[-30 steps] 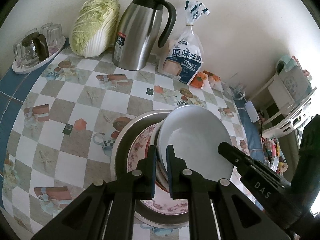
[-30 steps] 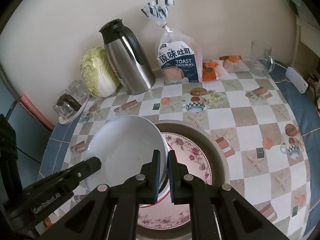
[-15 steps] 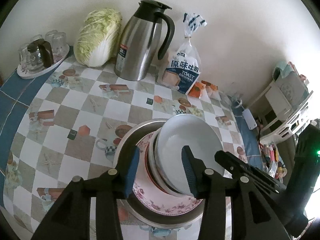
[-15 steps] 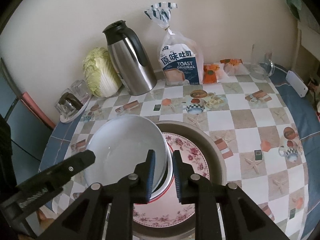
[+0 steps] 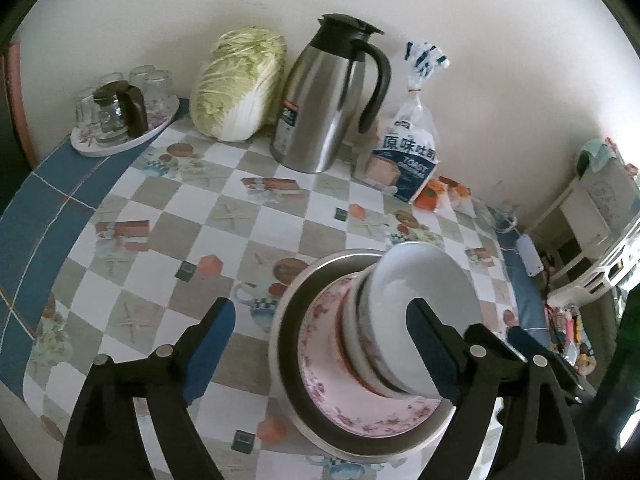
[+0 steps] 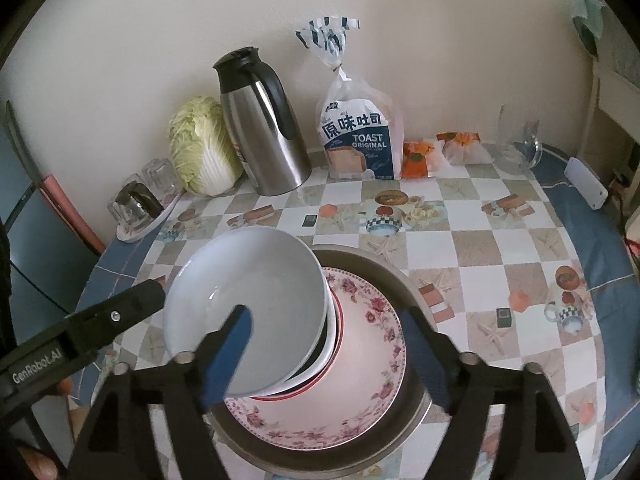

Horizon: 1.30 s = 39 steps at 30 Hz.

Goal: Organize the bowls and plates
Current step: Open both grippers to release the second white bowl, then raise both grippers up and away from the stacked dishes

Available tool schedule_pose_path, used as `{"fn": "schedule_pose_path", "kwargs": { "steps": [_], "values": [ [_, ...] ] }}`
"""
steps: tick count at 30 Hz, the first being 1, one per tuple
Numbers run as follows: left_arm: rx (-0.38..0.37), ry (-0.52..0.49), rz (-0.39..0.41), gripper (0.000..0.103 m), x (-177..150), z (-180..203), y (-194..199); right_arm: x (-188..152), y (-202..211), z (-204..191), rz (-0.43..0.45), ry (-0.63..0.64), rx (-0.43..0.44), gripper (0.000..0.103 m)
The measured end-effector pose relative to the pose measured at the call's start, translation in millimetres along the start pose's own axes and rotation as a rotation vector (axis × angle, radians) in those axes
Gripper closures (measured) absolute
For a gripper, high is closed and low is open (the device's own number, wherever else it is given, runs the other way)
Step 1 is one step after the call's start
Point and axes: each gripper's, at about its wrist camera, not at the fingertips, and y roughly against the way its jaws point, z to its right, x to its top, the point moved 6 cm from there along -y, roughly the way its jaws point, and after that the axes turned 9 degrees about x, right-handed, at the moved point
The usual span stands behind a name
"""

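Observation:
A white bowl (image 5: 424,280) (image 6: 256,300) tops a stack of bowls. The stack stands on a pink floral plate (image 5: 360,412) (image 6: 360,364) inside a grey metal pan (image 5: 296,320) (image 6: 408,284) on the checked table. My left gripper (image 5: 320,348) is open, its blue-padded fingers either side of the stack's left part and above it. My right gripper (image 6: 332,348) is open too, its fingers straddling the stack from the other side. The left gripper's arm (image 6: 80,332) shows at the left of the right wrist view. Neither gripper holds anything.
At the back by the wall stand a steel thermos jug (image 5: 324,100) (image 6: 264,124), a cabbage (image 5: 236,84) (image 6: 200,148), a toast bag (image 5: 408,160) (image 6: 356,136) and a tray of glasses (image 5: 120,116) (image 6: 140,204). A glass jar (image 6: 516,140) stands far right.
Both grippers have opened from shut on the white bowl's rim and drawn back up. The bowl now rests on the stack.

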Motion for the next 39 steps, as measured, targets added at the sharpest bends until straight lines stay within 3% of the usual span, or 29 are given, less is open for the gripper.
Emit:
{"fn": "schedule_pose_path", "kwargs": {
  "steps": [3, 9, 16, 23, 29, 39],
  "values": [
    [0.039, -0.013, 0.015, 0.008, -1.1, -4.6, -1.4, -1.3, -1.1, 1.1, -0.003, -0.002, 0.000, 0.000],
    [0.079, -0.033, 0.062, 0.007, -1.6, -9.8, 3.4, -4.6, 0.5, 2.1, 0.006, 0.027, -0.029, 0.000],
    [0.241, -0.100, 0.103, 0.007, -13.9, -17.9, 14.9, -18.0, 12.4, -1.0, 0.023, 0.046, -0.023, 0.000],
    [0.206, -0.083, 0.055, 0.007, -34.2, -33.2, 17.0, -43.2, 23.5, 1.9, 0.010, 0.080, -0.058, 0.000],
    [0.196, -0.118, -0.048, 0.007, -65.4, -36.0, 1.4, -61.2, 25.5, 4.2, -0.009, 0.101, -0.084, 0.000],
    [0.245, -0.203, -0.031, 0.007, -75.7, -32.9, -6.3, -84.4, 20.6, 21.9, -0.052, 0.066, -0.115, 0.000]
  ]
}}
